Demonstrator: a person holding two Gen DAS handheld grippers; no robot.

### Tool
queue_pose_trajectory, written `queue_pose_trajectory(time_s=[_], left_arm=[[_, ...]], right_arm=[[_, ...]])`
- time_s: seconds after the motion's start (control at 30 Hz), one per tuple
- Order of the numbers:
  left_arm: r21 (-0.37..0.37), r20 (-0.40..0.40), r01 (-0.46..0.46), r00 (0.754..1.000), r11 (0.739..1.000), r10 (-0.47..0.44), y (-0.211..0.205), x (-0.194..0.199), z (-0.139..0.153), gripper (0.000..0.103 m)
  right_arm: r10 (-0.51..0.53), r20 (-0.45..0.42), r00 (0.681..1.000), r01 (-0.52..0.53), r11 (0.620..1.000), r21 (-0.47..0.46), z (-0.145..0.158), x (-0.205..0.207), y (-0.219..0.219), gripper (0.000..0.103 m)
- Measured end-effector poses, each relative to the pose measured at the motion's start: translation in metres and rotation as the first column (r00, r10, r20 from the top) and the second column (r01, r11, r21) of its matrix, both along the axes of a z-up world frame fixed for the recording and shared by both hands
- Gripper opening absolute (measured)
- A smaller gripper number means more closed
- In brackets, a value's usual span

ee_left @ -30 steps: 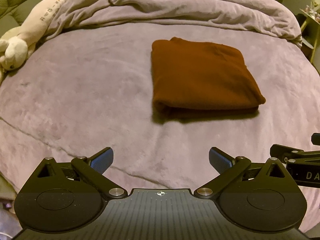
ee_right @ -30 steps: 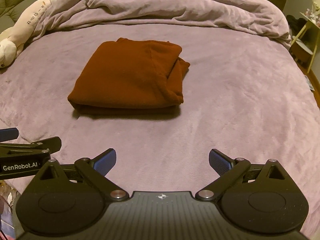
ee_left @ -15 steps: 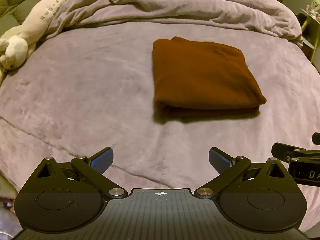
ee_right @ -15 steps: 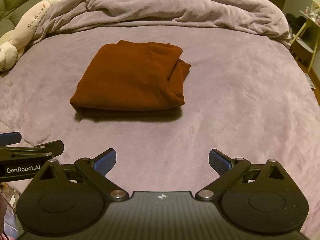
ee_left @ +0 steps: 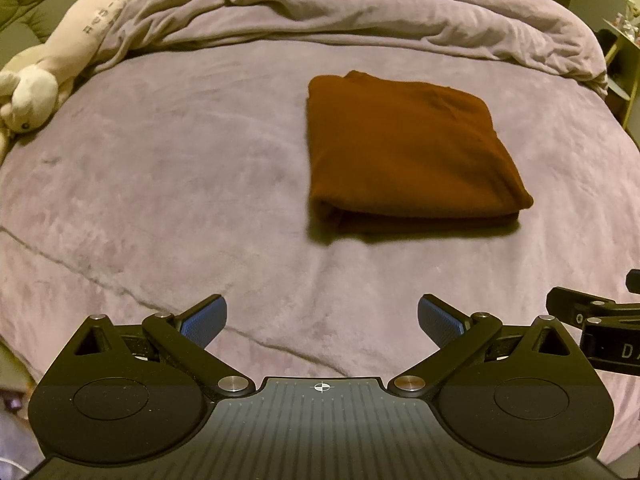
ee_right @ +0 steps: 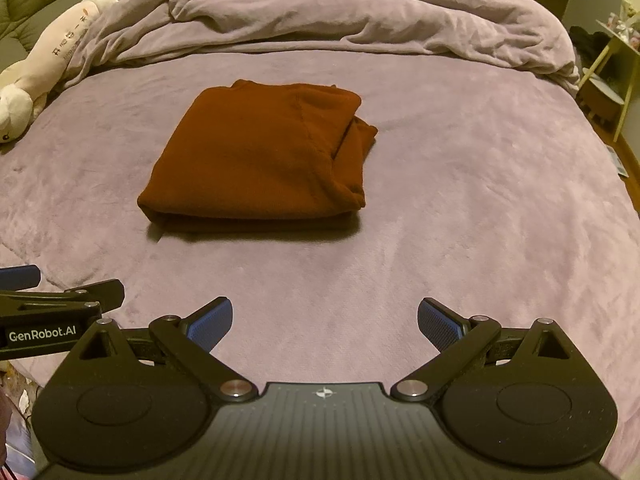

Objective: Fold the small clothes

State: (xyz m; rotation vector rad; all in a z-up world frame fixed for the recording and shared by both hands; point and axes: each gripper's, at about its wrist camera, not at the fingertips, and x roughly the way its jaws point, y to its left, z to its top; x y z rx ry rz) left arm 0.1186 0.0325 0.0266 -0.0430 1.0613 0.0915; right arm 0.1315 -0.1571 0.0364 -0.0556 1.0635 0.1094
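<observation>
Surface: mauve plush blanket (ee_left: 168, 184) covered the bed, faintly creased near the front edge.
Garment: rust-brown garment (ee_left: 408, 152) lay folded in a thick rectangle mid-bed, layered edges showing on its right side.
Far end: rumpled duvet (ee_right: 340, 12) was heaped along the back.
Left margin: cream plush toy (ee_left: 60, 56) lay beside the duvet.
Right margin: pale side stand (ee_right: 616, 64) stood off the bed.
Left gripper (ee_left: 320, 320): spread wide, empty, short of the garment.
Right gripper (ee_right: 325, 320): spread wide, empty, short of the garment.
</observation>
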Motion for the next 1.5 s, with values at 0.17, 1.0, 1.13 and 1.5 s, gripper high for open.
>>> queue_pose_trajectory(time_s=[0.17, 1.0, 1.13, 1.5], left_arm=[[-0.001, 0.001, 0.004, 1.000, 1.000, -0.004, -0.0004, -0.0001, 0.0007, 0.103], [-0.026, -0.006, 0.017, 1.000, 1.000, -0.017, -0.0003, -0.0006, 0.0015, 0.103], [-0.029, -0.002, 0.027, 1.000, 0.999, -0.027, -0.0012, -0.0018, 0.0010, 0.103], [-0.012, -0.017, 0.021, 1.000, 1.000, -0.022, -0.0017, -0.0005, -0.0019, 0.103]], right_arm=[[-0.001, 0.000, 1.000, 0.001, 1.000, -0.002, -0.0002, 0.0004, -0.0008, 0.099], [0.006, 0.005, 1.000, -0.006, 1.000, -0.007, 0.0039, -0.0002, 0.0034, 0.099], [0.005, 0.002, 1.000, -0.005, 1.000, -0.009, 0.0039, -0.0004, 0.0041, 0.099], [-0.003, -0.007, 1.000, 0.003, 1.000, -0.008, 0.0009, 0.0003, 0.0002, 0.099]])
